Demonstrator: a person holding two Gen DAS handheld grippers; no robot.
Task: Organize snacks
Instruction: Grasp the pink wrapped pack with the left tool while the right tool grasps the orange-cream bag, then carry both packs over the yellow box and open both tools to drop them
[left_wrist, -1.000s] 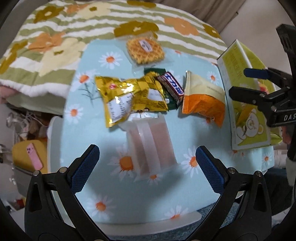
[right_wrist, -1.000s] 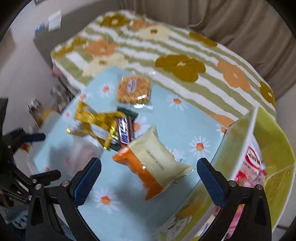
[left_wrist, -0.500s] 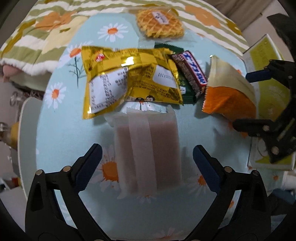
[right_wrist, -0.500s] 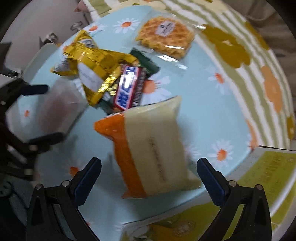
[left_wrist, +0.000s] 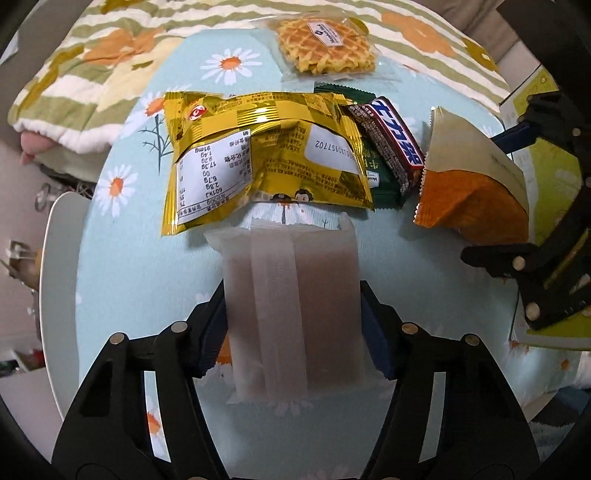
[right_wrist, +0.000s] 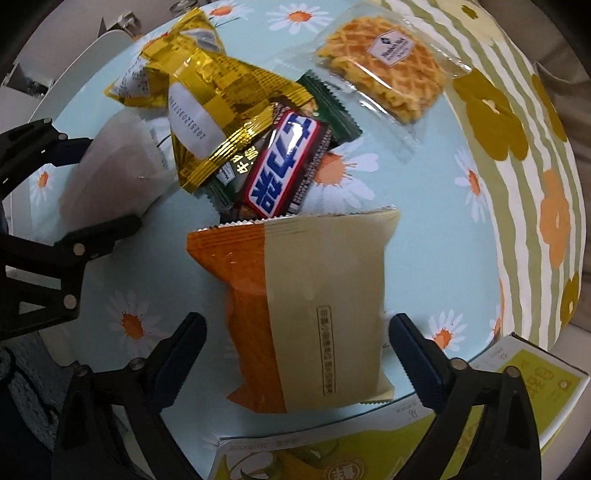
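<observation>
My left gripper (left_wrist: 293, 328) is shut on a frosted pinkish-white snack pack (left_wrist: 291, 306) that lies on the daisy tablecloth (left_wrist: 125, 266); its pads press both sides of the pack. The pack also shows in the right wrist view (right_wrist: 114, 177). My right gripper (right_wrist: 295, 347) is open, with its fingers on either side of an orange-and-beige snack bag (right_wrist: 310, 306), which also shows in the left wrist view (left_wrist: 472, 184). Behind lie a gold packet (left_wrist: 262, 155), a dark chocolate bar with blue lettering (left_wrist: 391, 144) on a green packet (left_wrist: 380, 181), and a wrapped waffle (left_wrist: 325, 46).
A yellow-green cardboard box (right_wrist: 369, 450) stands at the table's near right edge, close under my right gripper. A flowered striped blanket (left_wrist: 92, 62) lies behind the table. A white chair (left_wrist: 61, 258) stands at the left.
My left gripper moved forward and closed on the frosted pack. My right gripper came down and forward until its open fingers stand on either side of the orange-and-beige bag.
</observation>
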